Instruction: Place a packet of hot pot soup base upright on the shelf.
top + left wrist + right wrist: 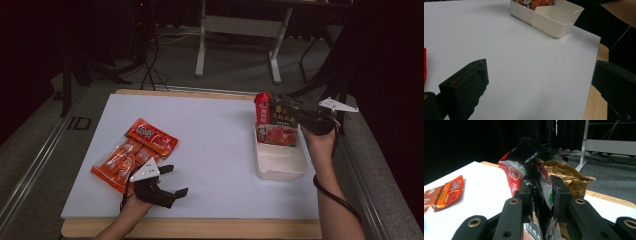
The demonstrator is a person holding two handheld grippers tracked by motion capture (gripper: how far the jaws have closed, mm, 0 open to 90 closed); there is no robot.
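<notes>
Dark snack packet (283,120) stands upright in far end of cream tray (280,165) at table's right side, red packet (262,114) upright just beside it. Right gripper (292,112) clamped on dark packet's top, jaws squeezing crumpled film. Left gripper (172,180) resting low near front edge, jaws spread wide, nothing between. Two orange-red snack bags (132,152) lying flat on white table (210,145) just beside left gripper.

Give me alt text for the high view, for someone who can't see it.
The right gripper clamps upright snack packets standing in the far end of a cream bin on the right of a white table. At the near left, the left gripper rests open beside two orange-red packets lying flat.
</notes>
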